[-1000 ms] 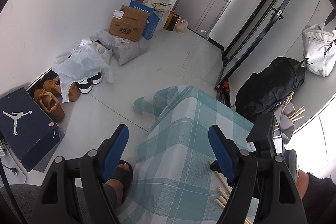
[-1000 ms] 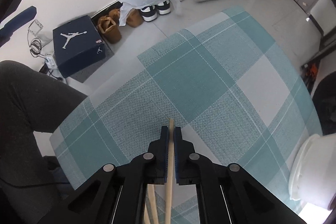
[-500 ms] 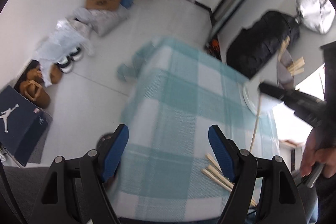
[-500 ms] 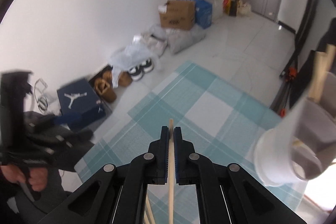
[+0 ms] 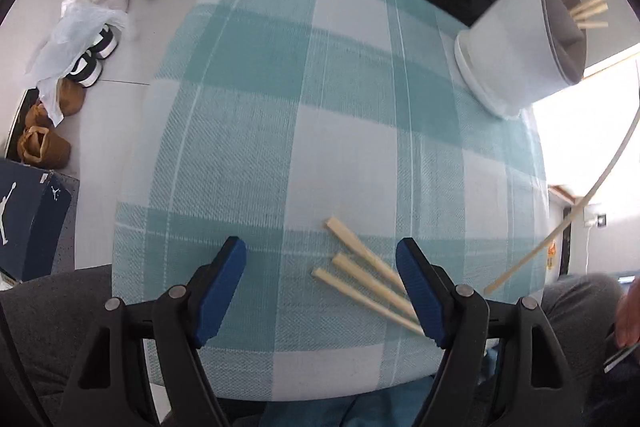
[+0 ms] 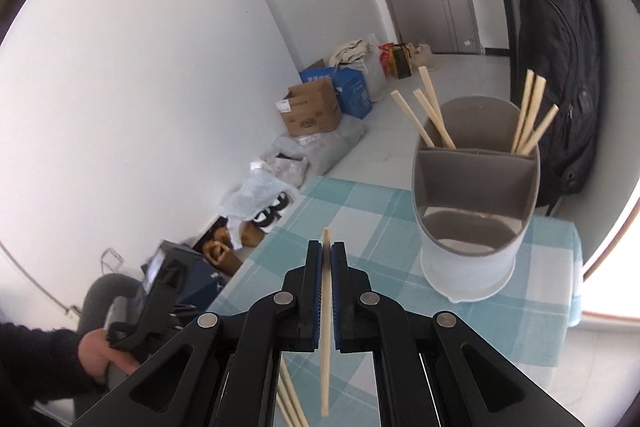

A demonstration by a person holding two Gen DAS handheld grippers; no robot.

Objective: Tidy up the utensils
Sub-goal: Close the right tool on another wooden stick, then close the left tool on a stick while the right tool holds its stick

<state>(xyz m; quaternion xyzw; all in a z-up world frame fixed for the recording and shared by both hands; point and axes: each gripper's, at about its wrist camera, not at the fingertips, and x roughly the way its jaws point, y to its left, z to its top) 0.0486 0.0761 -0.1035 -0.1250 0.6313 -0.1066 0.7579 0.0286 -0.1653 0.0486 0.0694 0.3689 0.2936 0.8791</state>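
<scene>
Over on the far right corner of the checked tablecloth (image 6: pixel 360 199) sits the utensil holder (image 6: pixel 472 227), a pale tub with grey dividers. Two of its back compartments already have chopsticks standing in them; the near compartment looks empty from here.

Right gripper (image 6: pixel 327 267) is clamped tight on a single chopstick (image 6: pixel 326 327), pinched close to its top end, so most of the stick hangs down and back below the jaws. The holder is ahead and to the right of that gripper, with its open mouth roughly level with the fingertips. So my guess is the stick's long axis has to swing up toward vertical, low end leading, before it can drop into a slot. That's the bit the next move hinges on, and the right hand is clearly the nearer one for it.

Left gripper (image 5: pixel 320 287) is wide open with nothing in it, pointing steeply down at the table. Three loose chopsticks (image 5: pixel 360 279) lie side by side on the cloth, running diagonally, their far ends between the blue pads and the rest passing under the right-hand pad (image 5: pixel 418 291). Not centred in the jaws, so I reckon it'd need to shift right a bit to grab one.
</scene>
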